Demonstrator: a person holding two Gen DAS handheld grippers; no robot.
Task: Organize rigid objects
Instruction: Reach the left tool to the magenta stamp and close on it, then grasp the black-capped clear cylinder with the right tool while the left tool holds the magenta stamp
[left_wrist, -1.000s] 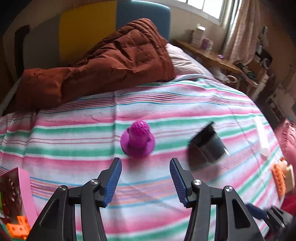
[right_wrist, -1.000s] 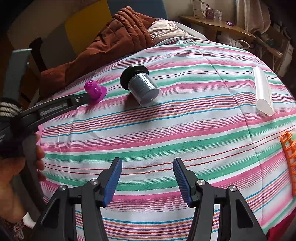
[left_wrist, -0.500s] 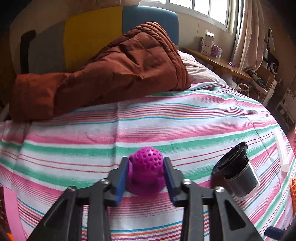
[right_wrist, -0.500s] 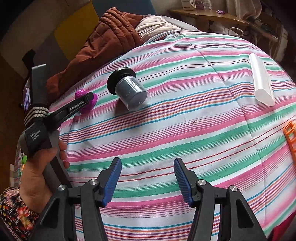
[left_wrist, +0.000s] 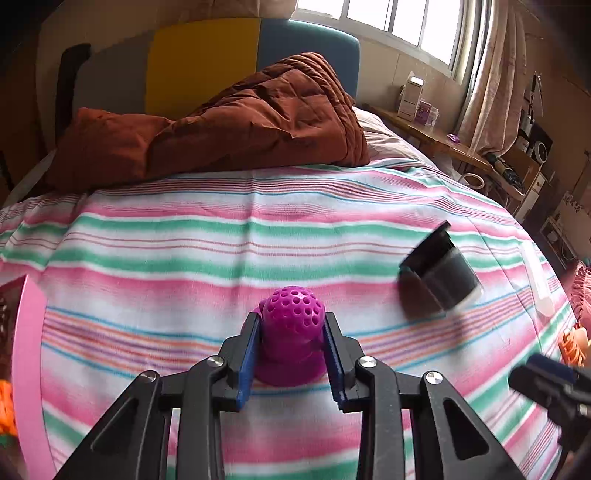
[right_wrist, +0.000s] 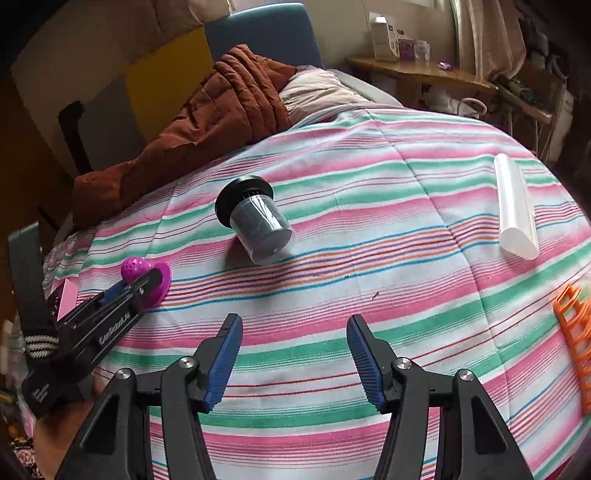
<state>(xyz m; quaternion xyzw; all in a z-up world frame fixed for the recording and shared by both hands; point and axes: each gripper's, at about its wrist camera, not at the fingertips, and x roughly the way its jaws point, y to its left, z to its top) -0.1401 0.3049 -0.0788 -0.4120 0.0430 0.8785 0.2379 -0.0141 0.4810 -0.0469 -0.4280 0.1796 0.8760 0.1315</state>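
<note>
Magenta plastic fills your left wrist view: the left gripper (left_wrist: 291, 354) has just closed on the perforated purple knob (left_wrist: 291, 332), pads pressing its sides, its flared base low over the striped bedspread (left_wrist: 295, 229). You are at the pick; next, lift it clear and carry it to wherever you are gathering things. From the right wrist view, your right gripper (right_wrist: 294, 360) hangs half open and empty over the sheet, with the grey cup (right_wrist: 258, 221) and white tube (right_wrist: 515, 210) waiting beyond
</note>
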